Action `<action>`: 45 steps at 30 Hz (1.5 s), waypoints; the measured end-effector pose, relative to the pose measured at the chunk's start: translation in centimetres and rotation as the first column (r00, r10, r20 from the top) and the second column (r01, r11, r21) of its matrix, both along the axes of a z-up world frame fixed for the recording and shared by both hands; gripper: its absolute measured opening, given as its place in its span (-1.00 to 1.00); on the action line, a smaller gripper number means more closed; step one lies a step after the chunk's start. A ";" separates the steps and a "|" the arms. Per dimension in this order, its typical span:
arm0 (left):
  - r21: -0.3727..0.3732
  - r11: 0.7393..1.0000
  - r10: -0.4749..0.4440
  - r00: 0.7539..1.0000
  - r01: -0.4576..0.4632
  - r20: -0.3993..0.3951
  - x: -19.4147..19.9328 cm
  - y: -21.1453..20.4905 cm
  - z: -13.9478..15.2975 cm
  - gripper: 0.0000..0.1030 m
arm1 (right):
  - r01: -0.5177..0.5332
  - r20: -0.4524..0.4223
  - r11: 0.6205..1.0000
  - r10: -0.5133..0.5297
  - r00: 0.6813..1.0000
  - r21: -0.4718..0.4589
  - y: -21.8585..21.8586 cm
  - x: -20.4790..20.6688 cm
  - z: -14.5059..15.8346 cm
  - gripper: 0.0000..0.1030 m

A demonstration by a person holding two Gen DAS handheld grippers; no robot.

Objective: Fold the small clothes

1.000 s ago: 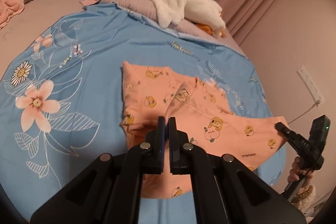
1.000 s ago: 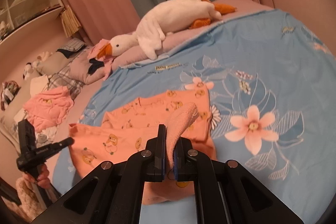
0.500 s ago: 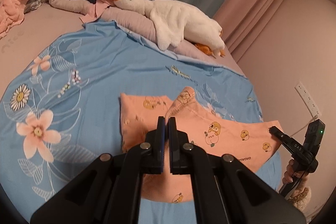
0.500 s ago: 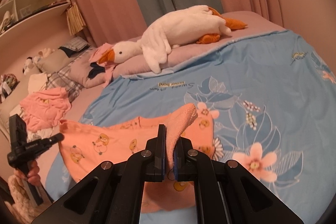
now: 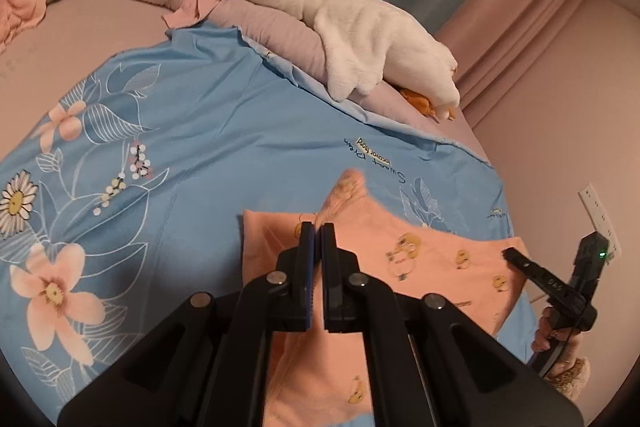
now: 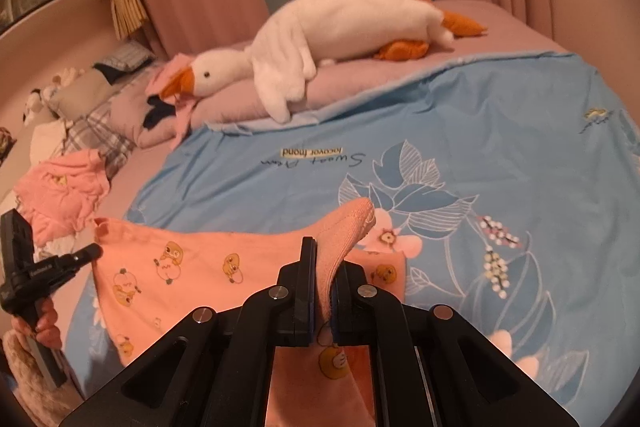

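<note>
An orange duck-print garment [image 5: 420, 259] is held up over the blue floral sheet [image 5: 200, 147]. My left gripper [image 5: 318, 239] is shut on one edge of it; a ribbed cuff sticks up beyond the jaws. My right gripper [image 6: 324, 255] is shut on the other edge, with a ribbed cuff [image 6: 352, 223] poking out past its jaws. The garment [image 6: 192, 267] stretches between the two grippers. The right gripper also shows at the right in the left wrist view [image 5: 516, 257], and the left one at the left in the right wrist view [image 6: 90, 251].
A white plush goose [image 5: 360, 23] lies on a mauve pillow [image 5: 272, 23] at the back. Pink clothes [image 6: 64, 191] are piled at the left by plaid pillows [image 6: 92, 139]. A wall socket [image 5: 600, 215] is at the right. Curtains hang behind the bed.
Both grippers have lifted the garment off the sheet and pulled it toward the near edge of the bed, so it now hangs stretched between them.
</note>
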State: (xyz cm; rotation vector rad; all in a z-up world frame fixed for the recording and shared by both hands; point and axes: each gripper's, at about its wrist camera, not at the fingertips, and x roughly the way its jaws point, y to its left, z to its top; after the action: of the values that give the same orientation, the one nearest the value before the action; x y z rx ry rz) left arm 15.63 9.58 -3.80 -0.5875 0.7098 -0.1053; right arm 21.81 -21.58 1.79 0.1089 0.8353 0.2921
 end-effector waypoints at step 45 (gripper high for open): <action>0.108 0.994 0.008 0.993 0.005 -0.118 7.8 0.5 -3.2 -0.97 | 0.035 -0.096 0.998 -0.040 0.995 -0.052 -0.7 5.7 -4.1 -0.86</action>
State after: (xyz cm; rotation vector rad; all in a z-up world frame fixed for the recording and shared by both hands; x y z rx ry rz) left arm 23.45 10.10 -7.01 -0.4934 0.8250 -0.0304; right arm 27.55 -22.31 -2.34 0.0927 0.9349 0.2317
